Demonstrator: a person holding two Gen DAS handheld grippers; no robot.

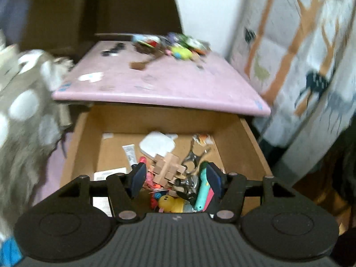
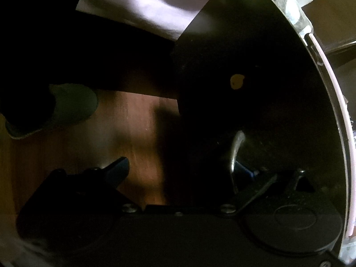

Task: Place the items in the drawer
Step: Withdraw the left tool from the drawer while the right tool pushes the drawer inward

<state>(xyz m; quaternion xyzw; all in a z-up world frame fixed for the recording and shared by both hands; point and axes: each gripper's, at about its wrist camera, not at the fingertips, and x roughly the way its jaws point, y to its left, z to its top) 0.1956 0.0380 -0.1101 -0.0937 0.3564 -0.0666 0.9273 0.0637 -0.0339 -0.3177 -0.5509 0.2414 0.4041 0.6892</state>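
In the left wrist view a brown wooden drawer (image 1: 89, 138) stands pulled out under a pink tabletop (image 1: 169, 82). It holds a wooden block puzzle (image 1: 168, 169), a white packet (image 1: 155, 143), a small tube (image 1: 130, 153), metal scissors (image 1: 192, 158), a teal toy (image 1: 201, 187) and a yellow duck (image 1: 169, 203). My left gripper (image 1: 175, 179) is open and empty above the drawer's front. A pile of colourful small items (image 1: 175, 44) lies at the tabletop's far end. My right gripper (image 2: 178, 166) is open in a dark space under the desk, beside a silver handle (image 2: 235, 151).
A dotted grey fabric (image 1: 24, 115) hangs at the left. A printed deer curtain (image 1: 307, 62) hangs at the right. A brown wooden floor (image 2: 133, 129) and a green slipper (image 2: 66, 106) show in the right wrist view, next to a dark panel (image 2: 244, 71).
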